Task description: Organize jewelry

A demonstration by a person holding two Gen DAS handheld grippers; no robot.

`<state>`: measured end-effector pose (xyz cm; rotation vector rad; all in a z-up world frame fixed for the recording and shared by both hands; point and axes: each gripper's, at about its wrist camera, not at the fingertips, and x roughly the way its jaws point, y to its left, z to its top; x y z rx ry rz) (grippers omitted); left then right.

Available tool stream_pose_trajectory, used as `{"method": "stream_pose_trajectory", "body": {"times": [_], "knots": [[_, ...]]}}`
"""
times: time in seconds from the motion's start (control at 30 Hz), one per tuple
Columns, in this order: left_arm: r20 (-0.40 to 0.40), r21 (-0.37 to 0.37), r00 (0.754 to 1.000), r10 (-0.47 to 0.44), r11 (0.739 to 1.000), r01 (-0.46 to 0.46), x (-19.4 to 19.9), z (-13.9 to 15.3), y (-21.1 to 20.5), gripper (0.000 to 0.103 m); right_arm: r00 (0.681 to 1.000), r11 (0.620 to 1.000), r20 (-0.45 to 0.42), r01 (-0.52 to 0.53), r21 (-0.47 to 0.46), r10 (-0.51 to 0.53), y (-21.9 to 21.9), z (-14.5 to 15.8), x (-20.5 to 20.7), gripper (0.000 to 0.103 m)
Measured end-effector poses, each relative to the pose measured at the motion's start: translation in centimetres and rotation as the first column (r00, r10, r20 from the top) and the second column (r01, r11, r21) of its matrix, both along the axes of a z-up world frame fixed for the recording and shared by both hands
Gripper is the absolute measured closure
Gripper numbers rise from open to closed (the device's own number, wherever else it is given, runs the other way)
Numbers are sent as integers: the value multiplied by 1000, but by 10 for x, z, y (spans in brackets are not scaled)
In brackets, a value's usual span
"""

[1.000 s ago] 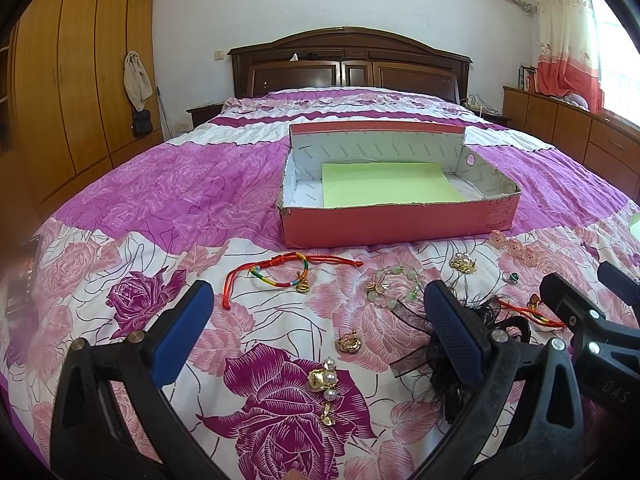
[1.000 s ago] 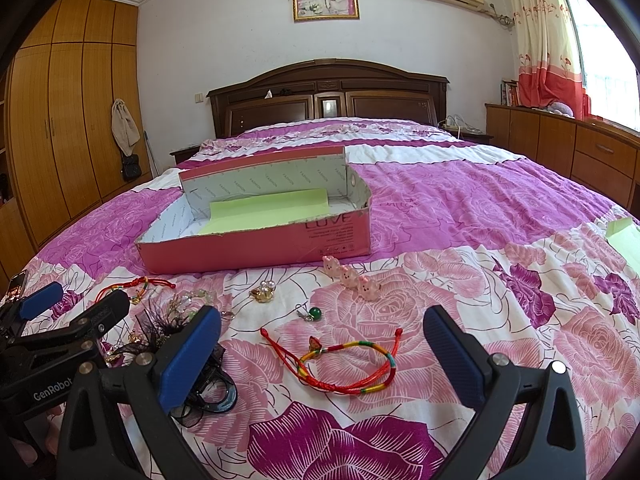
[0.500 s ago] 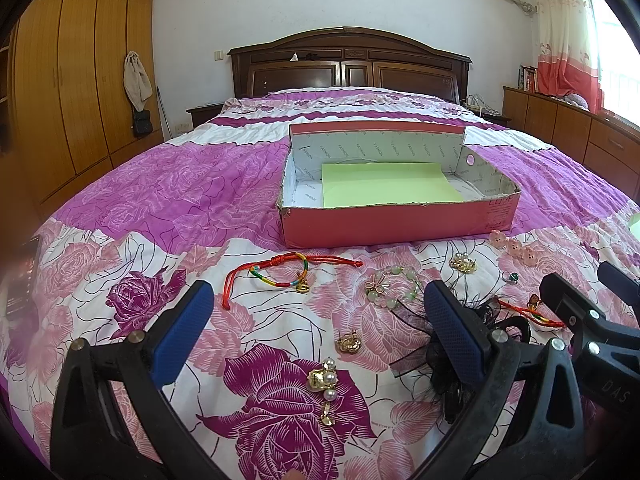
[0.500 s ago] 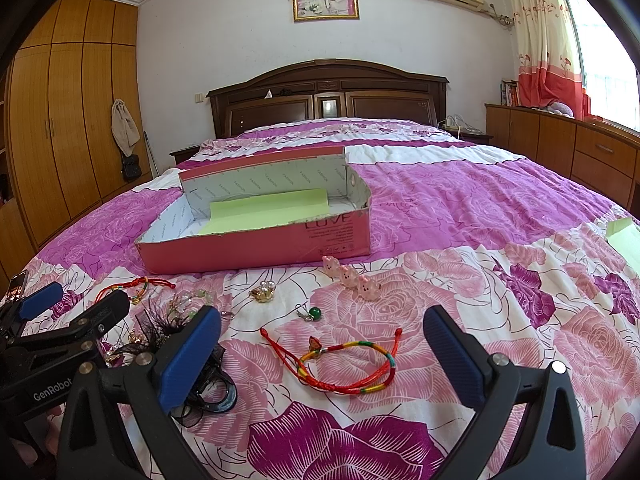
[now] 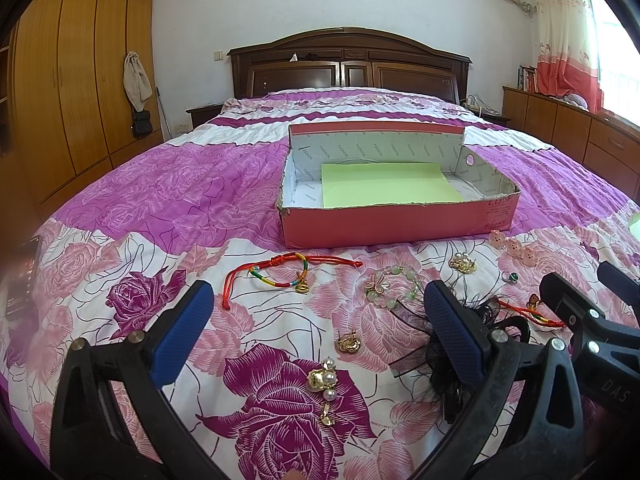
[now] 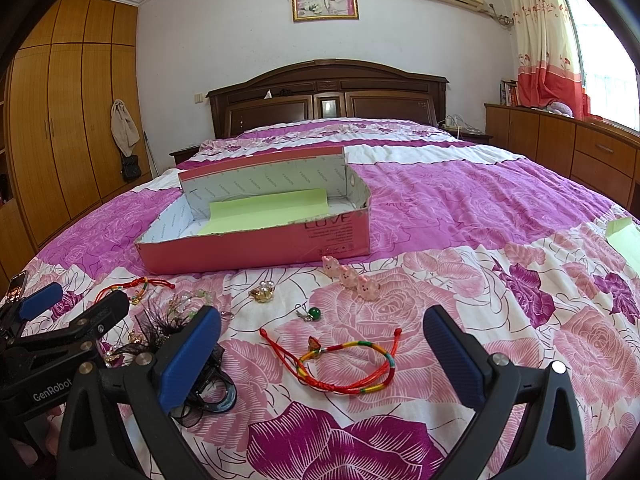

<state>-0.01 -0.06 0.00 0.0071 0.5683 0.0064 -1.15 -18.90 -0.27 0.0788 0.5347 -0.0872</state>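
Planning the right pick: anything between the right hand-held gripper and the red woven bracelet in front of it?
Nothing visible. The red woven bracelet lies on open bedspread directly ahead of the open right hand-held gripper.

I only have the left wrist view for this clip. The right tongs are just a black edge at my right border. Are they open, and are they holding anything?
Observer: Open and empty. The right tongs hover over the bedspread, gripping nothing.
Reviewer: I glimpse a bit of red cord near them. What is it?
Observer: A whole red and rainbow cord bracelet, lying flat on the bedspread between the two fingers and touching neither.
Reviewer: Anything further right that I miss?
Observer: A light green sheet lies on the bedspread at the far right, well apart from the pink box.
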Motion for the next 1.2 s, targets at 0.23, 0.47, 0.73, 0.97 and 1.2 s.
{"method": "stream_pose_trajectory", "body": {"times": [0.23,0.47,0.73,0.97,1.2], "knots": [[0,0,1000,0,1000,0,0,0,0,5,1000,1000,0,0,0,0,0,0,0,0],[0,-1,1000,-1,1000,1,0,0,0,5,1000,1000,2,1,0,-1,-2,1,0,0],[-10,-6,1000,-5,1000,5,3,2,-5,5,1000,1000,2,12,2,-12,-2,3,-3,0],[-31,-31,1000,-5,1000,4,12,-1,2,5,1000,1000,-10,14,10,-14,-5,1,1,0],[-65,-71,998,-2,997,-3,25,5,15,5,1000,999,-29,13,30,-12,-9,2,7,0]]}}
